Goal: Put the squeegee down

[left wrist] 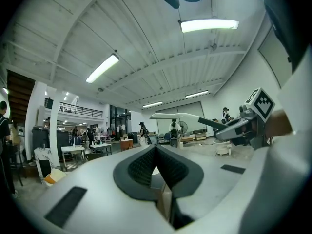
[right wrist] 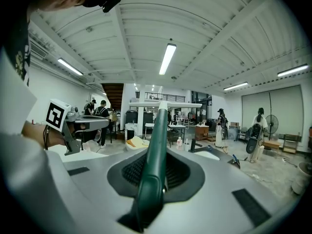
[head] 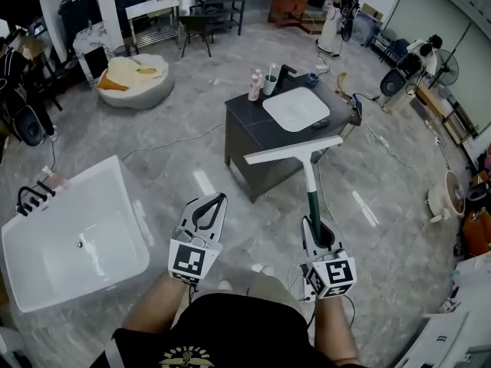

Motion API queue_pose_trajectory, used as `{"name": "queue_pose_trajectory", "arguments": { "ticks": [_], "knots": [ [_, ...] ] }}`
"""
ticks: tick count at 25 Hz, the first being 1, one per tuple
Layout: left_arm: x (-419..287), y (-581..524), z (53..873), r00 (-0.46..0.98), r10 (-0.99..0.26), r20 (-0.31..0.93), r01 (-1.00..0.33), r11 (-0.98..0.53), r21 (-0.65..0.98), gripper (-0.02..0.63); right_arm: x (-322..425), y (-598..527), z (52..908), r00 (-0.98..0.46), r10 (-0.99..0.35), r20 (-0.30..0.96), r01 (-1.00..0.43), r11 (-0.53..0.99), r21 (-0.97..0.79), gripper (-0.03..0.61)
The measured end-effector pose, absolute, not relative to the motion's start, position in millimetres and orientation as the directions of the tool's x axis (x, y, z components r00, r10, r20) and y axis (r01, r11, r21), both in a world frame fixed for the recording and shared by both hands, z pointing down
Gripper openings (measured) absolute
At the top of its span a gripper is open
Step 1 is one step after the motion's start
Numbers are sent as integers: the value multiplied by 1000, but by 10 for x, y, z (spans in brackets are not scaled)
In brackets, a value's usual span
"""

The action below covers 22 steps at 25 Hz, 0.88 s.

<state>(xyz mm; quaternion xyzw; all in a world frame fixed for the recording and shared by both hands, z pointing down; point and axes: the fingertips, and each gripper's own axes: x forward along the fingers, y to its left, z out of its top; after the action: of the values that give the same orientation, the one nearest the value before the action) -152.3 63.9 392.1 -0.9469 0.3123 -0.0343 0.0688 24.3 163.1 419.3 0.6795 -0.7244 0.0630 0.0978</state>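
The squeegee point(head: 310, 181) hangs in the air before the bench point(head: 245, 126), with the fingers of the right gripper point(head: 315, 234) clamped on its green handle. The left gripper point(head: 209, 208) is closed and empty. The tool is likely light, stiff and blade-heavy; the smooth handle is the hold.

Squeegee point(head: 310, 194) handle: glossy dark-green plastic. My right tool point(head: 313, 228) and left tool point(head: 215, 202): matt pale plastic shells, with dark ribbed pads point(right wrist: 127, 172). Floor point(head: 192, 136): polished, mottled grey. Bathtub point(head: 46, 228): glossy white. Tabletop point(head: 249, 133): dark, matt.
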Motion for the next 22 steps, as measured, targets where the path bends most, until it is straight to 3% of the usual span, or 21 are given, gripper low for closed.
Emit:
{"name": "queue_pose_trajectory", "arguments": {
  "ticks": [22],
  "knots": [
    [-1297, 119, 4100, 776, -626, 77, -610, -775, -164, 21, 514, 874, 4376, -129, -961, 245, -991, 133, 2, 75]
  ]
}}
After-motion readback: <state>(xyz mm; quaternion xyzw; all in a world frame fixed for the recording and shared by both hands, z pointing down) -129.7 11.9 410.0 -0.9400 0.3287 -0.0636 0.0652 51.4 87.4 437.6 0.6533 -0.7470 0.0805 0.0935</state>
